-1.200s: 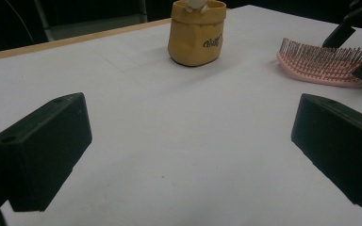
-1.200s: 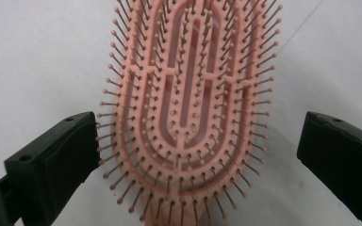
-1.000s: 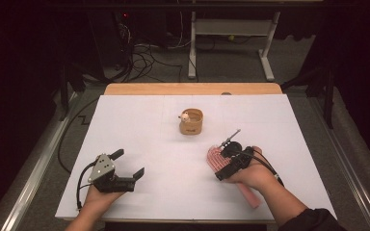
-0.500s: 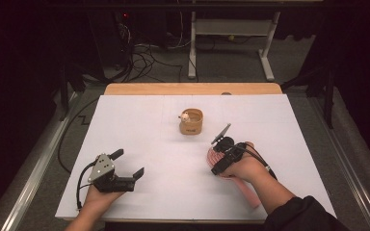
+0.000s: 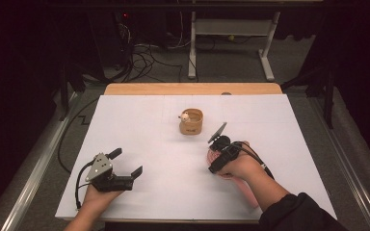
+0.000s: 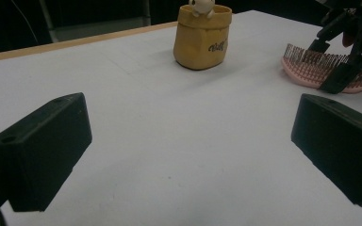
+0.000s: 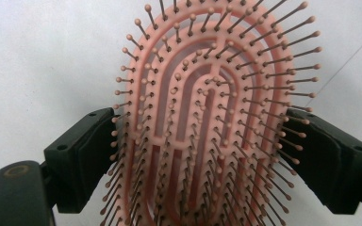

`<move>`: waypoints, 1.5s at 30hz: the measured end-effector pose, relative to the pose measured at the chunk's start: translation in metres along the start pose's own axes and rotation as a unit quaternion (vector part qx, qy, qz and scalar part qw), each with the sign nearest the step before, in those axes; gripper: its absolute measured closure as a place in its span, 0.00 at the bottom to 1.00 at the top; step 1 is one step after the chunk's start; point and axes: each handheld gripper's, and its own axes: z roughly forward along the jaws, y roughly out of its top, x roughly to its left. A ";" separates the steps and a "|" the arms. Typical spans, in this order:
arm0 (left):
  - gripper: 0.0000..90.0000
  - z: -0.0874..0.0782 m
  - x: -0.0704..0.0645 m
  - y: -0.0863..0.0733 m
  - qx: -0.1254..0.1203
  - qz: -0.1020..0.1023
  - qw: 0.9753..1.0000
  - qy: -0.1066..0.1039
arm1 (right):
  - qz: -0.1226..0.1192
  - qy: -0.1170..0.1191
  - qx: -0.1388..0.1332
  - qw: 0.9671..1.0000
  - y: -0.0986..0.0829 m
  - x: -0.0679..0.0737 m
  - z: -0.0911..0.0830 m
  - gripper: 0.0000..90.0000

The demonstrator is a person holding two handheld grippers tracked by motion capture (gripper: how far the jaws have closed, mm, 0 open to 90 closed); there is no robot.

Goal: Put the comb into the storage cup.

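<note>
Pink oval hairbrush [image 7: 202,127], vented pad, ball-tipped bristles pointing up, between black fingers [image 7: 82,155].

Right gripper [image 5: 220,154] has moved across the white table [image 5: 139,125]: from the right of the pink hairbrush [image 5: 215,155] it shifted left and slightly forward over the half-second steps, and now sits over the brush head. In the right gripper view its jaws stand either side of the hairbrush [image 7: 202,127], bristles up between them, the pads at or just off the bristle tips; contact cannot be told. The right forearm has swung in with it, now angled more toward the table's middle.
</note>
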 end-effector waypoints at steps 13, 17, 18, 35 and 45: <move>0.00 0.000 -0.001 0.000 -0.001 0.001 1.000 -0.001 | -0.008 0.004 0.028 1.000 0.007 -0.002 0.002 0.14; 0.00 0.000 -0.001 0.000 0.000 0.001 1.000 -0.004 | -0.005 0.002 0.031 1.000 0.008 -0.001 0.002 0.14; 0.00 0.000 -0.002 0.000 0.000 0.001 1.000 -0.004 | -0.005 0.002 0.031 1.000 0.008 -0.001 0.002 0.14; 0.00 0.000 -0.003 0.000 -0.005 -0.009 1.000 -0.011 | -0.010 0.000 0.044 0.999 0.012 -0.002 0.003 0.15; 0.00 -0.001 -0.004 -0.001 -0.001 -0.005 1.000 -0.012 | 0.001 0.000 0.058 0.998 0.016 -0.002 0.002 0.19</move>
